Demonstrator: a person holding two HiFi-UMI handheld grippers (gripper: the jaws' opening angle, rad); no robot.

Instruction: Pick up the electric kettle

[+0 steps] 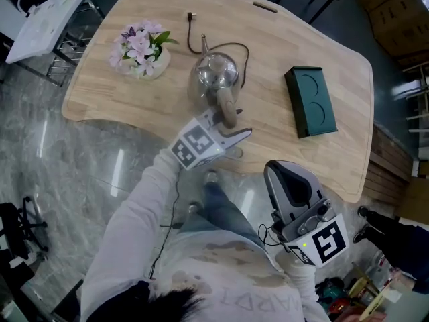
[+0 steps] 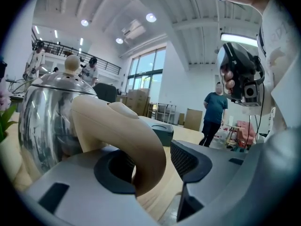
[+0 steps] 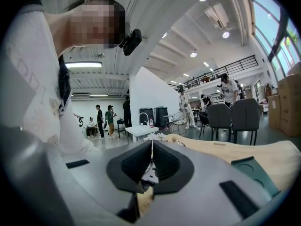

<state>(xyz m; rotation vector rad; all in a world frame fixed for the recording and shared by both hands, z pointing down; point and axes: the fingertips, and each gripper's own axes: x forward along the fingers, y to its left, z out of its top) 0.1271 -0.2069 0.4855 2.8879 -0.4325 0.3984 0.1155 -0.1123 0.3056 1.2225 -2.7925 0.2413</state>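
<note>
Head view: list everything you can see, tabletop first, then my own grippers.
table: one, light wood, fills the middle
kettle: one, silver with a beige handle, mid-table
cord: one, dark, loops behind the kettle
flowers: one bunch, pink and white, left part of the table
box: one, dark green, right of the kettle
side table: one, white, on the floor at upper left
left gripper: one, grey, jaws apart on either side of the handle
right gripper: one, grey, jaws together, held off the table's near edge
</note>
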